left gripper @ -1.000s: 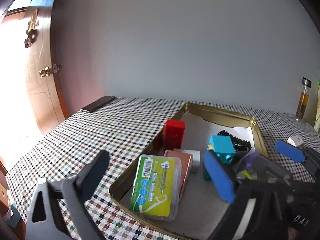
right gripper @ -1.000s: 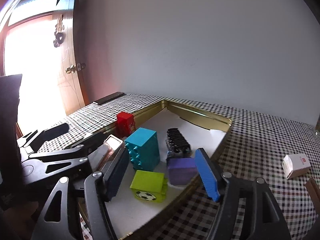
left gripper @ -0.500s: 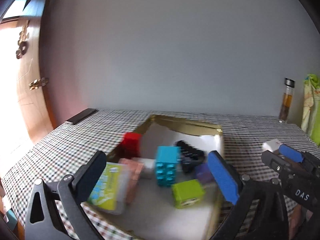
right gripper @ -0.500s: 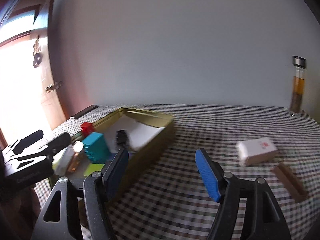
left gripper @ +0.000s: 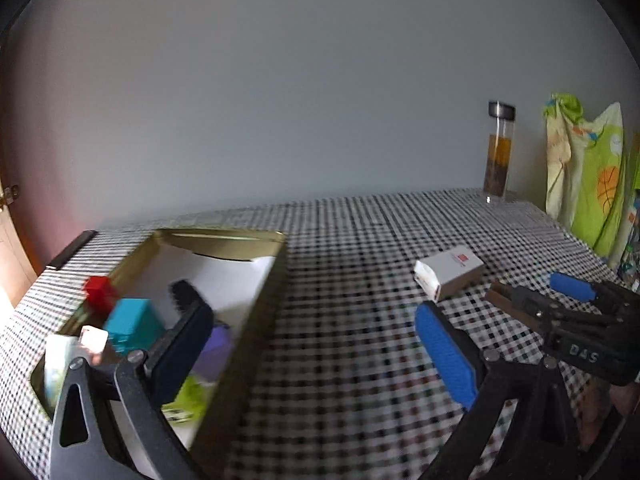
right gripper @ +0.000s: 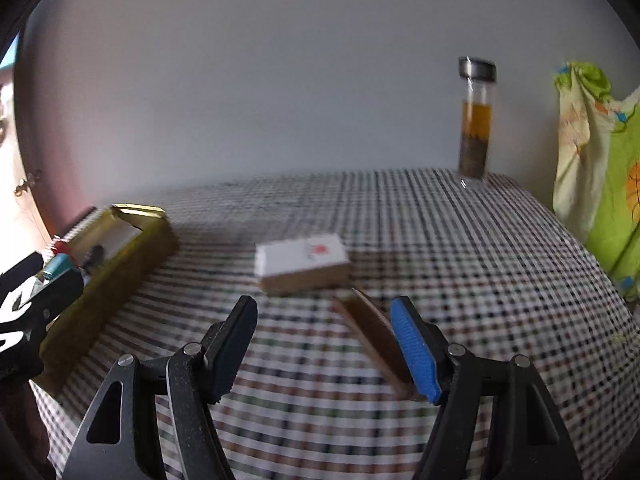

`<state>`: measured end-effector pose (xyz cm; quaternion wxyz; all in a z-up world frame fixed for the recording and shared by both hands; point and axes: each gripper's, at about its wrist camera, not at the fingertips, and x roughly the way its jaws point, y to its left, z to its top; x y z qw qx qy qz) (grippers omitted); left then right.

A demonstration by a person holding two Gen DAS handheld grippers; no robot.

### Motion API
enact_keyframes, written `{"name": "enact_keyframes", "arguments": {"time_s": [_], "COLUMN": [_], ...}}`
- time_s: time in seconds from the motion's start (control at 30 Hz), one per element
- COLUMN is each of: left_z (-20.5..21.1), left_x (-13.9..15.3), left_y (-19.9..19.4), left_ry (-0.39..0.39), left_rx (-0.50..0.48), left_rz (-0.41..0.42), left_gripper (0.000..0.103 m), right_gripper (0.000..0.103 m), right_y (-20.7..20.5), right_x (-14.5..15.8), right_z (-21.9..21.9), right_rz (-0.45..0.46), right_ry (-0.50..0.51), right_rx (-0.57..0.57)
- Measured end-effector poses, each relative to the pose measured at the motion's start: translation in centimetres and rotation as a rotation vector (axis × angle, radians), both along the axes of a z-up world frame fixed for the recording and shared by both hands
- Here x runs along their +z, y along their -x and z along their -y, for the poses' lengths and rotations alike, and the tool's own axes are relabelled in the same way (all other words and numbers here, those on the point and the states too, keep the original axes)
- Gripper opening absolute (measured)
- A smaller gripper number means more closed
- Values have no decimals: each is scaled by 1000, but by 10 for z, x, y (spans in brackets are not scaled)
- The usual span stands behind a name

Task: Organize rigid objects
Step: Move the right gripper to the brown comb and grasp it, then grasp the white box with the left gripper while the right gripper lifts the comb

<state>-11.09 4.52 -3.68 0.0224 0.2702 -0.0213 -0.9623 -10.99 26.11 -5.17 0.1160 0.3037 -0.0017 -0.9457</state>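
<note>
A gold tin (left gripper: pixel 224 237) on the left holds a red block (left gripper: pixel 98 294), a teal block (left gripper: pixel 132 322), a black comb-like piece (left gripper: pixel 182 294), a purple block (left gripper: pixel 218 346), a lime block (left gripper: pixel 192 398) and a green card box (left gripper: pixel 56 364). A white box (right gripper: pixel 300 258) and a flat brown bar (right gripper: pixel 376 336) lie on the checked cloth to its right. My left gripper (left gripper: pixel 316 348) is open over the cloth beside the tin's right wall. My right gripper (right gripper: pixel 324 344) is open just short of the white box, its blue finger (right gripper: pixel 416 352) over the bar's right edge.
A tall glass bottle (right gripper: pixel 476 120) with amber liquid stands at the table's far right corner. A green patterned cloth (right gripper: pixel 600 160) hangs past the right edge. A dark flat slab (left gripper: pixel 70 250) lies behind the tin. A wall closes off the back.
Both grippers have swung right, away from above the tin's blocks towards the white box and brown bar. Both have stayed open and empty.
</note>
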Motion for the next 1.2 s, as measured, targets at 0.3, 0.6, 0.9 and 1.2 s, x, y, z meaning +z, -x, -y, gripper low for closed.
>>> {"name": "enact_keyframes", "arguments": {"time_s": [0.3, 0.6, 0.9, 1.2], "left_z": [-29, -53, -77, -101], "left_x": [-10, -16, -24, -33], "left_y": [34, 48, 68, 94], "left_ry": [-4, 37, 31, 1], "left_rx": [-24, -62, -86, -95], "left_rz": [82, 120, 170, 195], "left_gripper": [103, 102, 102, 102], "right_gripper": [71, 52, 28, 27], "right_y": [26, 42, 42, 48], "right_x": [-19, -34, -36, -33], "right_z": [-23, -24, -29, -54], "right_rz": [146, 247, 244, 242], "right_ry": [6, -69, -25, 37], "right_rx": [-4, -15, 0, -137]}}
